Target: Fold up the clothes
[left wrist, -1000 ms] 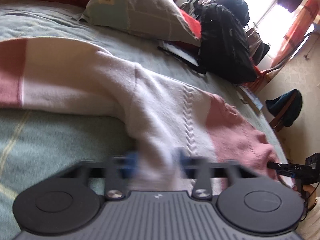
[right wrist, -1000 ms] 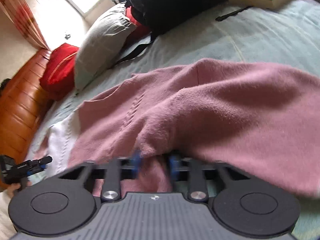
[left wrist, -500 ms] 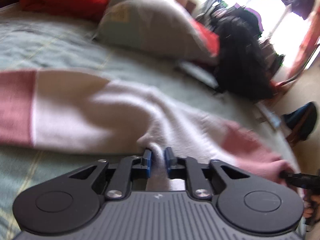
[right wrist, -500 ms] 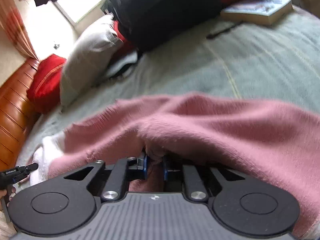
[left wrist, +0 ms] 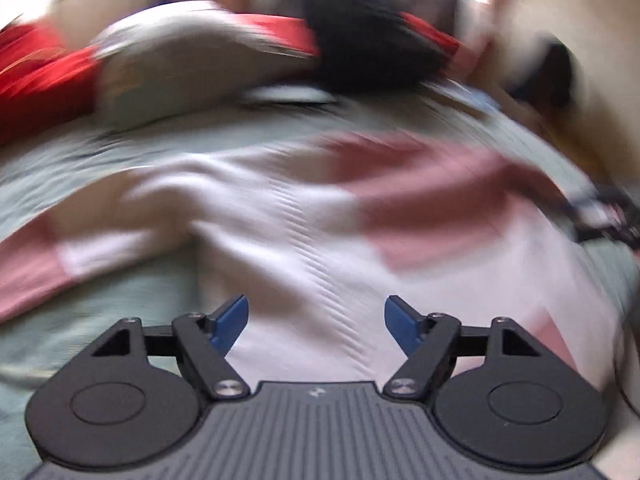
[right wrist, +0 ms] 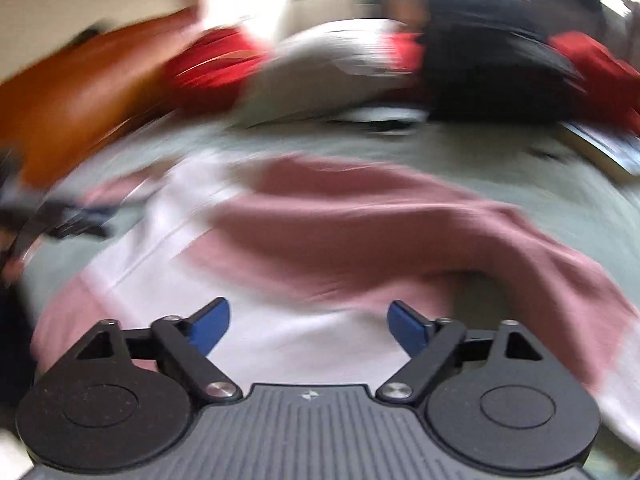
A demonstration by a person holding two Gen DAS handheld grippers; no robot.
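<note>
**Both claws spreading above the sweater**

Your left claw (left wrist: 316, 320) and right claw (right wrist: 308, 326) are opening, nothing pinched between their blue pads. The pink-and-white sweater (left wrist: 320, 216) lies spread on the bed (left wrist: 120, 148) just ahead of and beneath both claws. Both point downward at a slant. Your right view shows a book (right wrist: 608, 144) far right of its claw; the left view shows only blur there.
</note>
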